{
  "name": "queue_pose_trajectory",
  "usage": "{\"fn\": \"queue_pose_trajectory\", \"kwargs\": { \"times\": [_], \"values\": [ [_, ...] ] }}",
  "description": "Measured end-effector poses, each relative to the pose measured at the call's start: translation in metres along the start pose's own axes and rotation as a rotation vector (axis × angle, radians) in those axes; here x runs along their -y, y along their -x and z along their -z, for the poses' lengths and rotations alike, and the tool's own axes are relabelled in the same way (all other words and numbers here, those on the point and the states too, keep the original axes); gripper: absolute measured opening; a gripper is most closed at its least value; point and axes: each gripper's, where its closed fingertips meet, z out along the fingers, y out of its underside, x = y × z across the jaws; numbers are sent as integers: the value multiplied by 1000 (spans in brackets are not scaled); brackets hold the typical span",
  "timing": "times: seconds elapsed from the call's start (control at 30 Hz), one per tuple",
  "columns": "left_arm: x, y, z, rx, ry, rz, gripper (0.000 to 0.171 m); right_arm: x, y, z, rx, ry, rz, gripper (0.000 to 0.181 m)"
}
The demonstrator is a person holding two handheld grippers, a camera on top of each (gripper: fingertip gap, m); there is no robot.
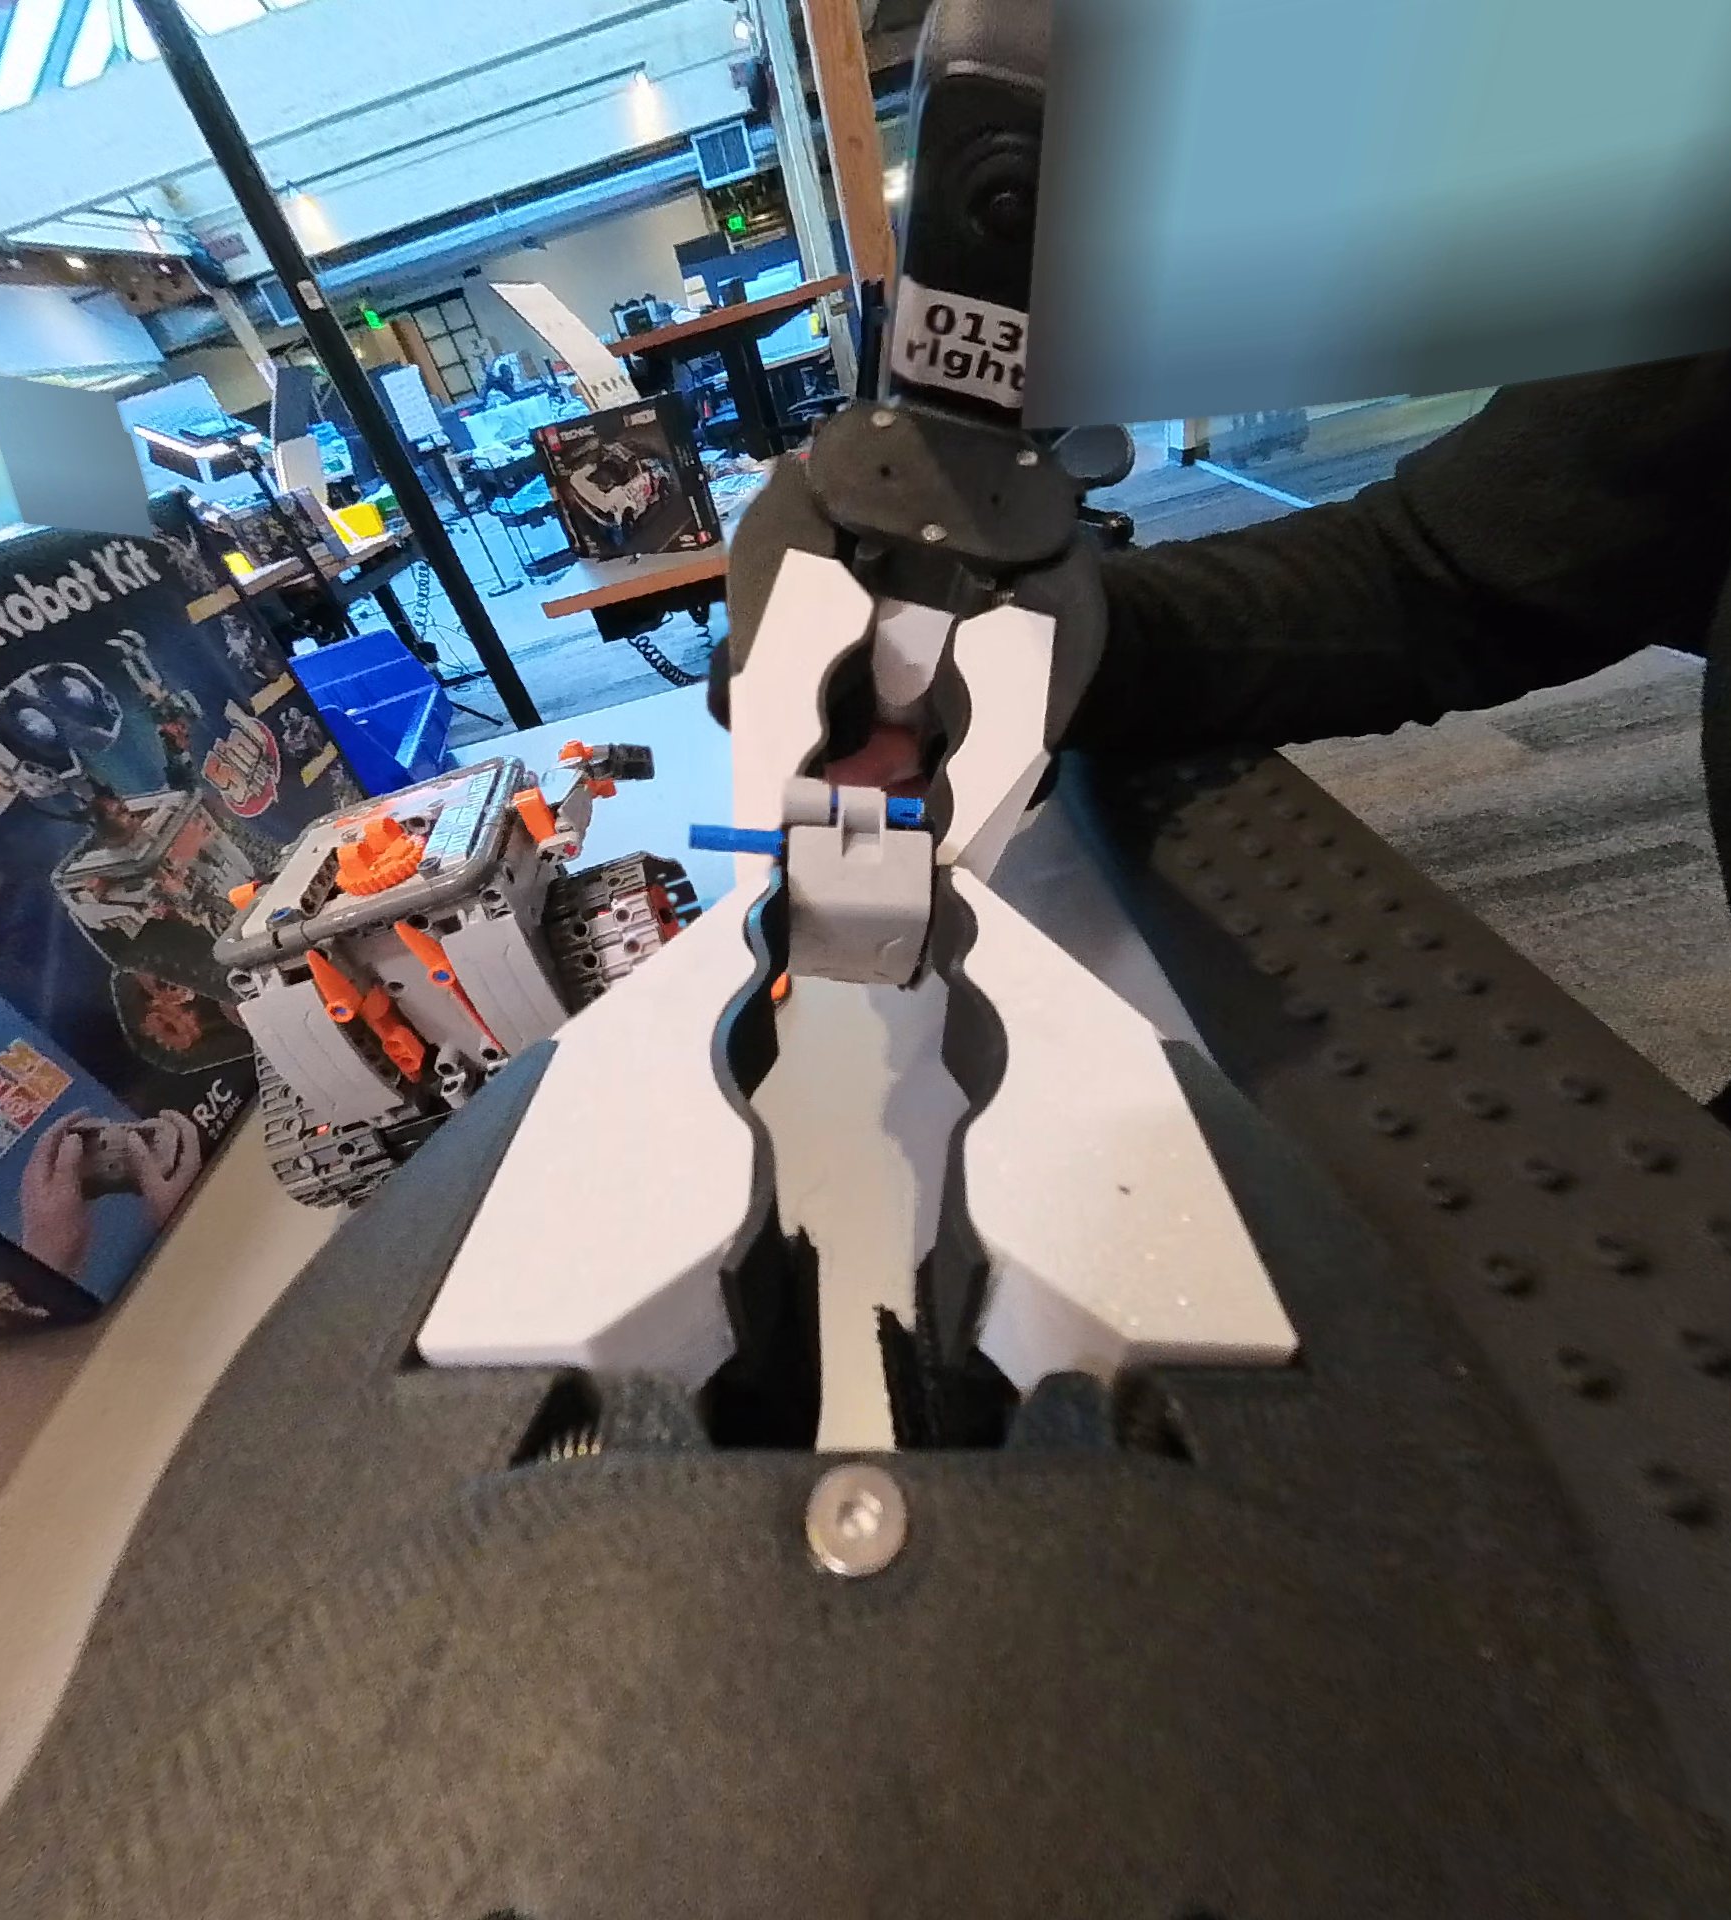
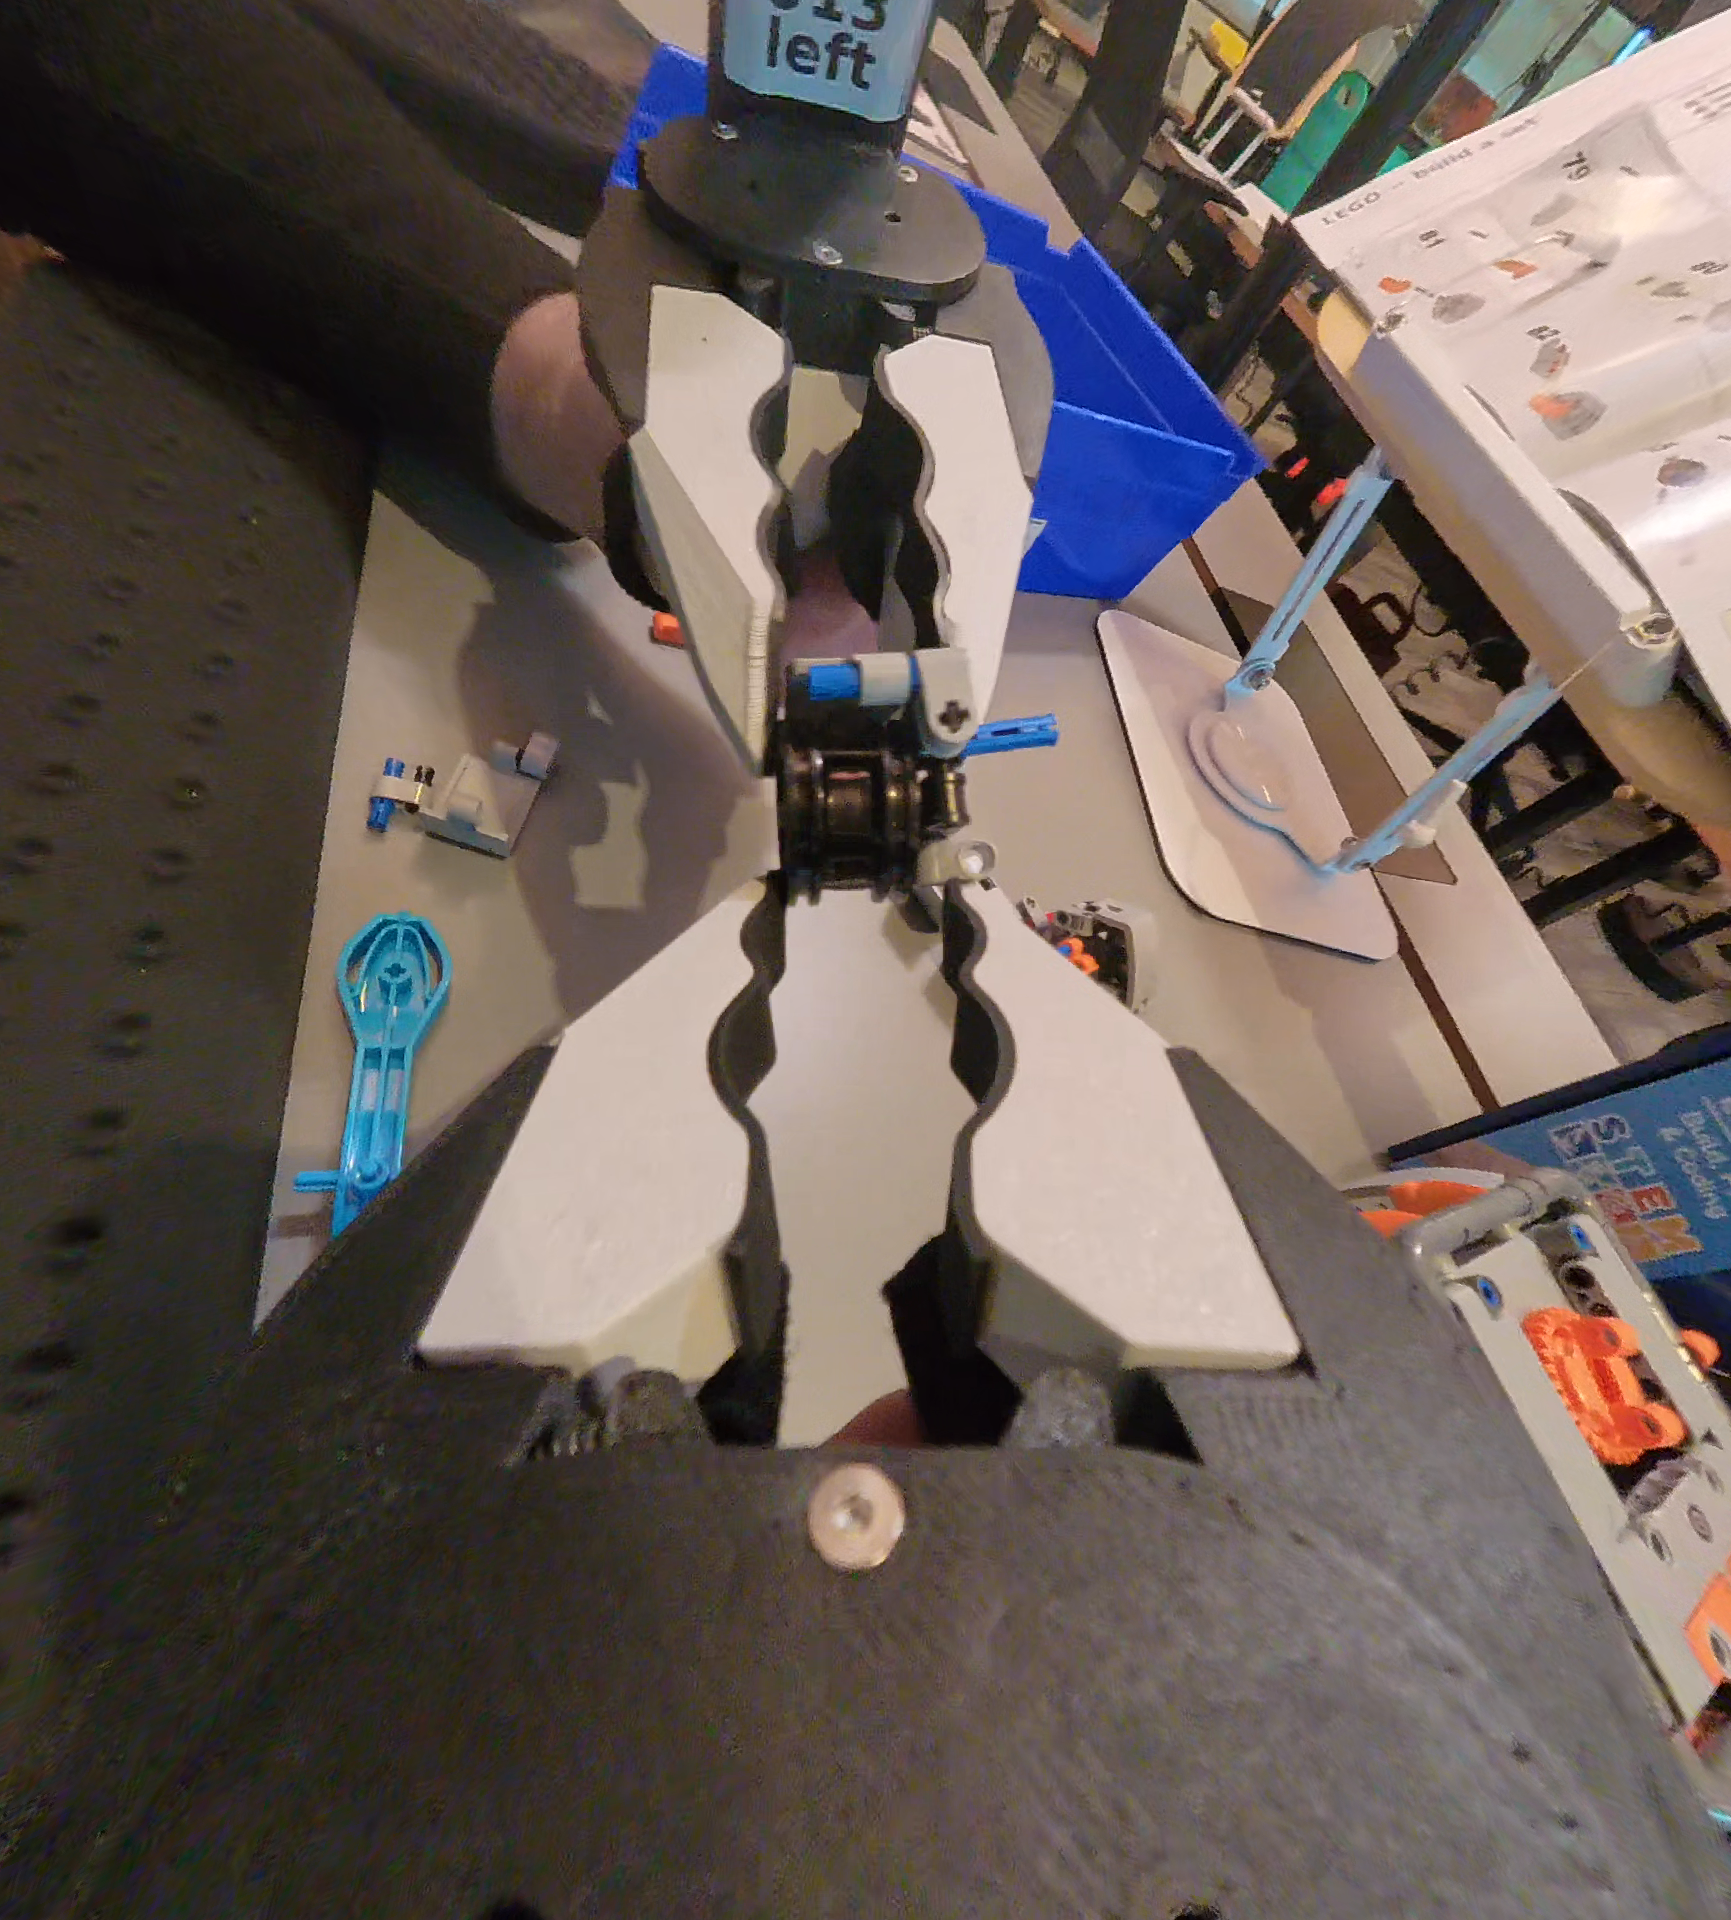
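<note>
My two grippers face each other, tip to tip, above a grey table [image 2: 425, 644]. Between them is a small building-block assembly: a grey block with blue pins [image 1: 848, 906] joined to a black wheel-like part [image 2: 845, 821]. My left gripper [image 1: 850, 935] is shut on the grey block; it comes in from the top of the right wrist view [image 2: 866, 707]. My right gripper [image 2: 856, 894] is shut on the black part; in the left wrist view it comes from above [image 1: 866, 821]. A gloved hand and a dark sleeve hold each one.
A tracked robot model with orange parts [image 1: 404, 956] stands on the table, also in the right wrist view [image 2: 1609, 1455]. Kit boxes [image 1: 82, 831] and a blue bin [image 2: 1100, 416] stand behind. A light-blue tool [image 2: 383, 1049], a small grey part [image 2: 471, 795] and an instruction booklet on a stand [image 2: 1619, 312] are nearby. The grippers are tip to tip, or close to it.
</note>
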Motion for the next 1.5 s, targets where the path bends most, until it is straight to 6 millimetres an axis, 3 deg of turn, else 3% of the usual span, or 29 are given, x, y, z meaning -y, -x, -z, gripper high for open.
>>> {"fn": "queue_pose_trajectory", "kwargs": {
  "times": [0.1,0.37,0.57,0.67,0.73,0.8,0.9,1.0,1.23,1.33,1.5],
  "values": [
    [-5,3,0,22,39,-36,25,-5,-1,-1,-25,54,41,20],
    [-18,10,0,93,152,-129,26,-14,-9,2,-121,170,142,19],
    [-28,24,-1,244,295,-265,57,-29,-17,5,-284,415,390,19],
    [-37,22,-7,293,412,-390,50,-34,-19,4,-328,485,448,19],
    [-47,21,-11,315,494,-439,34,-32,-17,2,-352,504,489,19],
    [-48,20,-12,320,492,-442,30,-29,-15,1,-373,509,531,19],
    [-39,18,-9,285,395,-375,29,-17,-13,3,-347,403,487,22],
    [-30,17,-5,254,313,-324,29,2,-10,10,-261,214,321,31],
    [-7,-7,-8,83,134,-218,29,12,-1,13,-70,4,111,52],
    [0,-8,-5,60,88,-172,29,17,5,12,-49,-22,113,35],
    [6,-14,-4,10,56,-134,29,24,6,16,-44,-72,105,26]
  ]
}}
